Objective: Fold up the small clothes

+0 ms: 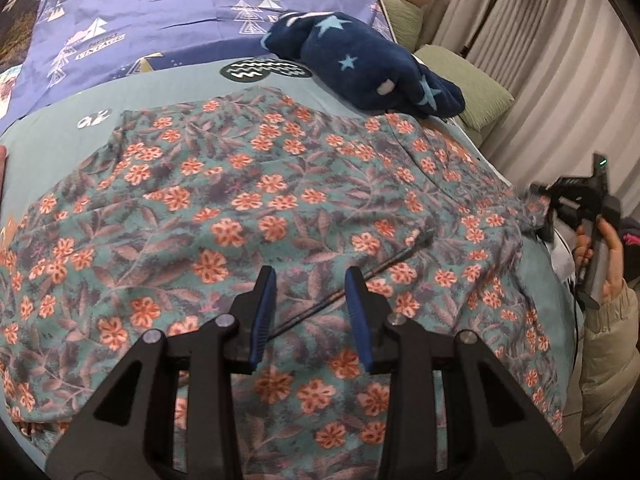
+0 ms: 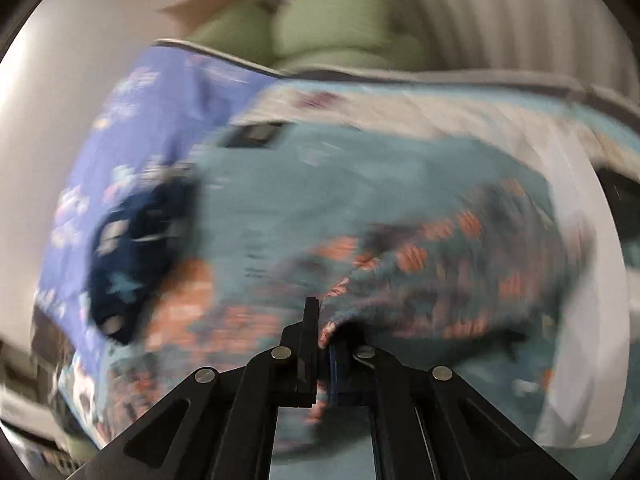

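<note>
A teal floral garment [image 1: 256, 208] with orange flowers lies spread across the bed. My left gripper [image 1: 311, 280] is open and empty, hovering above the garment's near middle, with a thin dark cord running under it. My right gripper [image 2: 324, 320] is shut on an edge of the floral garment [image 2: 440, 272] and lifts it; that view is motion-blurred. The right gripper also shows in the left wrist view [image 1: 552, 216] at the garment's right edge, held by a hand.
A folded navy star-print garment [image 1: 360, 64] lies at the far right of the bed. The purple tree-print bedcover [image 1: 160, 12] lies beyond. Green cushions [image 1: 472, 88] and curtains stand to the right.
</note>
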The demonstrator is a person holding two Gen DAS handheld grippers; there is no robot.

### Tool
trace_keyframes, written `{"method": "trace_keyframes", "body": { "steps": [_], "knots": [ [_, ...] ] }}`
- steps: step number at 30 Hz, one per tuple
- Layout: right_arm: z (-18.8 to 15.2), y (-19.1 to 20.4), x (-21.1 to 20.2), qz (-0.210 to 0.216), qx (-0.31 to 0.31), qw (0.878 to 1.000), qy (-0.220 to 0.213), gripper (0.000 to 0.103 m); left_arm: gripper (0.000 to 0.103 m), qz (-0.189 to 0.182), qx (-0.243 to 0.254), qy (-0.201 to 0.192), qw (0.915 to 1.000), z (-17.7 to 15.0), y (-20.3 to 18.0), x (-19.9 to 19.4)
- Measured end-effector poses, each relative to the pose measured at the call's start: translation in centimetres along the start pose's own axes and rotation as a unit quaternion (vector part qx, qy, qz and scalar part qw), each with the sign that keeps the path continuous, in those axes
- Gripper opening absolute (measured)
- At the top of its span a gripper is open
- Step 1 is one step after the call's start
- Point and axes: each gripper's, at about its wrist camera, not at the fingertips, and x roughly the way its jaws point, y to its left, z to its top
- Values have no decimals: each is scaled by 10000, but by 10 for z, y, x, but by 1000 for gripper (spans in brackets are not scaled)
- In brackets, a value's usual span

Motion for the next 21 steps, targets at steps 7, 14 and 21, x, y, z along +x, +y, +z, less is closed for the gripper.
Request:
{"method": "trace_keyframes", "body": {
  "steps": [7, 14, 21],
  "knots": [
    [-88, 172, -42, 1756, -3195, 9310, -168, 5, 42, -40, -455, -87, 9989, -4, 23, -7],
    [-249, 231, -27, 1845, -5727, 7918, 1045, 11, 49, -276, -803, -163, 9963, -15, 50, -22],
    [-264, 196, -40, 1874, -5885, 7708, 1564, 58, 55, -481, -591, -255, 9968, -15, 42, -32]
  ]
}}
